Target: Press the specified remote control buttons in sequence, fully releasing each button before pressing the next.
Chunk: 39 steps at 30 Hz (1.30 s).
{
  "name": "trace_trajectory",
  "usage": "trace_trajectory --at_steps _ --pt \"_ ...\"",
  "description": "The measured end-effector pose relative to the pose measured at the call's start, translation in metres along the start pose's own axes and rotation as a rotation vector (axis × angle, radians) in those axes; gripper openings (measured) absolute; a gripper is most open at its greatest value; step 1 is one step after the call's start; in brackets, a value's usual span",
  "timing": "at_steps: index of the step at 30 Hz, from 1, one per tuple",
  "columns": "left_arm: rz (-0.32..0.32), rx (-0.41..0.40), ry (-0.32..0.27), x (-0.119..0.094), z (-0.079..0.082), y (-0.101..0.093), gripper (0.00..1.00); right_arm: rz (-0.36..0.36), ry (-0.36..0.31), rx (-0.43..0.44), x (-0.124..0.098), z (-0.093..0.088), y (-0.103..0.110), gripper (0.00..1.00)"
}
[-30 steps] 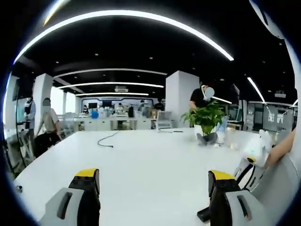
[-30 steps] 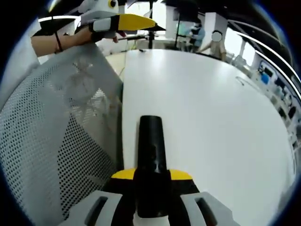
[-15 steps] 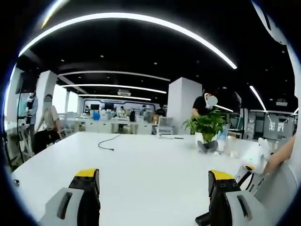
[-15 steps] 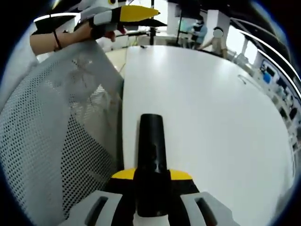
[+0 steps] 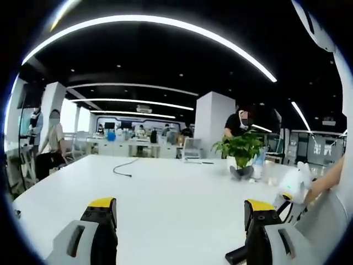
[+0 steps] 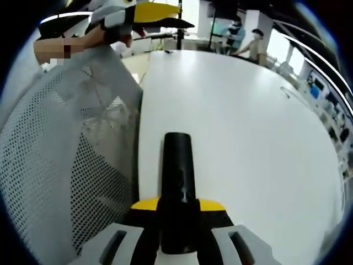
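Observation:
A black remote control (image 6: 178,182) sticks out forward between the yellow-tipped jaws of my right gripper (image 6: 177,208), which is shut on it above the white table (image 6: 242,127). My left gripper (image 5: 179,208) stands open over the table with nothing between its fingers. In the left gripper view, the remote's black end (image 5: 236,255) pokes in low at the right, and the right gripper (image 5: 292,187) shows further right in a person's hand. The left gripper (image 6: 138,12), held by a hand, crosses the top left of the right gripper view.
A grey mesh chair back (image 6: 66,154) stands close on the left of the table edge. On the table are a potted plant (image 5: 241,152) and a dark cable (image 5: 126,167). People stand and sit around the office behind.
Both views have shifted a little with the hands. The remote stays gripped in the right gripper, and its end sits slightly lower in the left gripper view. The left jaws are as wide as before.

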<state>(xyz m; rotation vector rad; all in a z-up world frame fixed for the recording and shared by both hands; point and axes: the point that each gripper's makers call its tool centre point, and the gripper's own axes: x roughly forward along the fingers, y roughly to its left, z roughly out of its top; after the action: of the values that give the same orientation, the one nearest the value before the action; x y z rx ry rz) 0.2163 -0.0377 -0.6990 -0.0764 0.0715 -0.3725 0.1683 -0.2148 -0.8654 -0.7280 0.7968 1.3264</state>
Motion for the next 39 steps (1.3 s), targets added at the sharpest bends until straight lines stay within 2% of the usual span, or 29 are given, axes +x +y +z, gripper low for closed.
trace_trajectory --at_steps 3,12,18,33,39 --pt "0.006 0.003 0.015 0.000 -0.003 0.001 1.00 -0.001 -0.003 0.003 0.000 0.001 -0.003 0.21" --pt "0.006 -0.004 -0.001 0.000 0.000 0.002 1.00 -0.005 -0.015 0.016 0.002 0.003 -0.013 0.21" --pt "0.002 -0.002 0.020 0.001 -0.004 0.001 1.00 -0.010 -0.016 0.014 0.003 0.004 -0.020 0.21" --pt "-0.001 -0.002 0.019 0.001 -0.005 0.001 1.00 0.000 -0.019 0.014 0.005 0.007 -0.034 0.21" --pt "-0.005 0.000 0.038 0.002 -0.008 0.000 1.00 -0.001 -0.013 0.007 0.006 0.007 -0.041 0.21"
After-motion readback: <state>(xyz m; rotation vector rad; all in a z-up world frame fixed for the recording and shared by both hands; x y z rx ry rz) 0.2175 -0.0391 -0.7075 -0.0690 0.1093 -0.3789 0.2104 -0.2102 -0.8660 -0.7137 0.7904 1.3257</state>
